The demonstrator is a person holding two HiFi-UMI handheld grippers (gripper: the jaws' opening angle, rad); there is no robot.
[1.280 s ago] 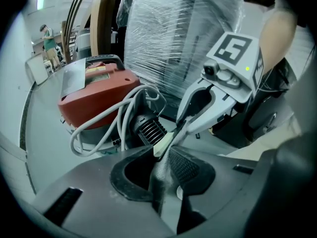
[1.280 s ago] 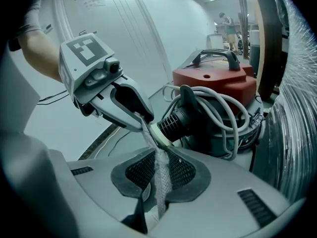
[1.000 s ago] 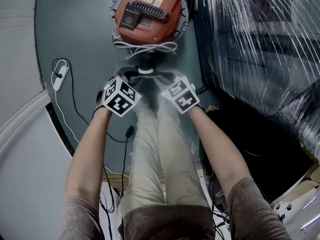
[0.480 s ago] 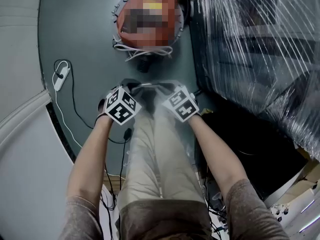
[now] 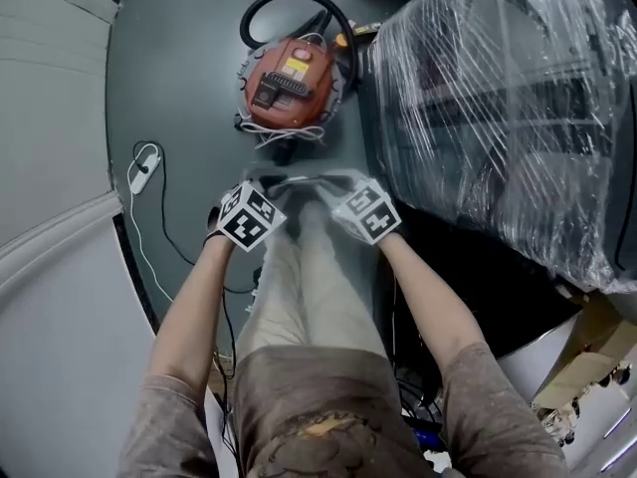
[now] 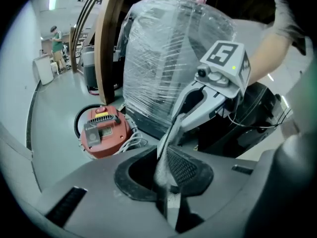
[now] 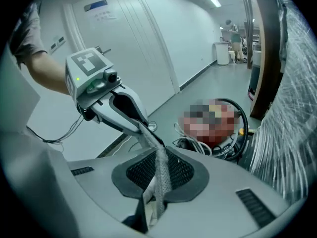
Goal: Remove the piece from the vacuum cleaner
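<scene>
**A:** Look at the left claw [image 6: 167,202]: its jaws are pressed in on a pale, woven-looking strip, and that's the piece [image 6: 164,155]. It runs up out of the pads and straight across to the other side.

**B:** And the right claw [image 7: 151,202] matches it. Its jaws are nipped tight on the other end of the piece, with the fabric bunched between the pads.

**A:** So the piece is pinched at both ends and stretched between the two claws. It hangs in the air in front of the person, above the legs.

**B:** It's off the vacuum cleaner [image 5: 291,83], too. The red canister sits on the grey floor [image 5: 189,68] well apart from the claws, beyond them in the head view. Its black hose [image 5: 289,3] loops round the far side.

**A:** There's a white cord [image 5: 289,132] bundled at the canister's near edge. Just to the right of the vacuum cleaner stands a big plastic-wrapped stack [image 5: 498,108].

**B:** Off to the left, a white power strip [image 5: 142,167] lies on the floor, with its cable trailing back toward the person.
</scene>
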